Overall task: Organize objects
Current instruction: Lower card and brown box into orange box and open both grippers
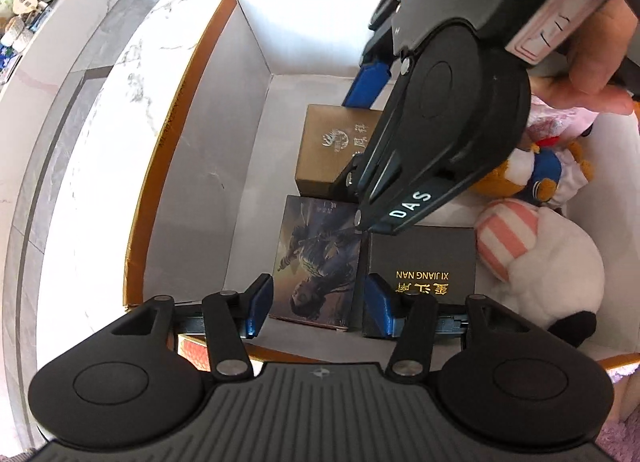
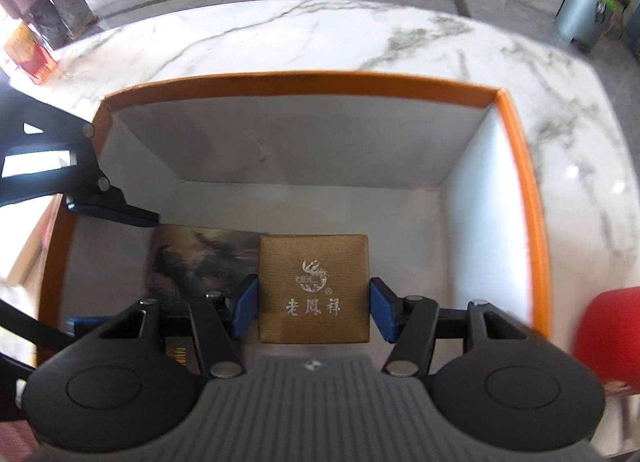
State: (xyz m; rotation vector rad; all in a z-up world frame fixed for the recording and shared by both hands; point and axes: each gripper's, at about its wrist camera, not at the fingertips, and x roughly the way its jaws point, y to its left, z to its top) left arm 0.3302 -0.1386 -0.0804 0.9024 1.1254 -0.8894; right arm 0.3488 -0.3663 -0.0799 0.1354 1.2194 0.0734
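A large white box with an orange rim (image 1: 184,102) stands on the marble top. On its floor lie an illustrated box (image 1: 316,262) and a black box with gold lettering (image 1: 424,262). My left gripper (image 1: 320,302) hangs over the illustrated box's near end, with a blue pad on either side and a small gap at each. My right gripper (image 2: 314,308) is shut on a brown box with silver characters (image 2: 314,286), inside the big box beside the illustrated box (image 2: 200,258). The right gripper's body hides part of the brown box (image 1: 332,146) in the left wrist view.
Two plush toys, one in blue (image 1: 536,178) and a white one with a pink striped part (image 1: 552,274), fill the big box's right side. A grey bin (image 2: 584,10) stands beyond the marble top (image 2: 320,34). A red object (image 2: 612,338) sits at the right edge.
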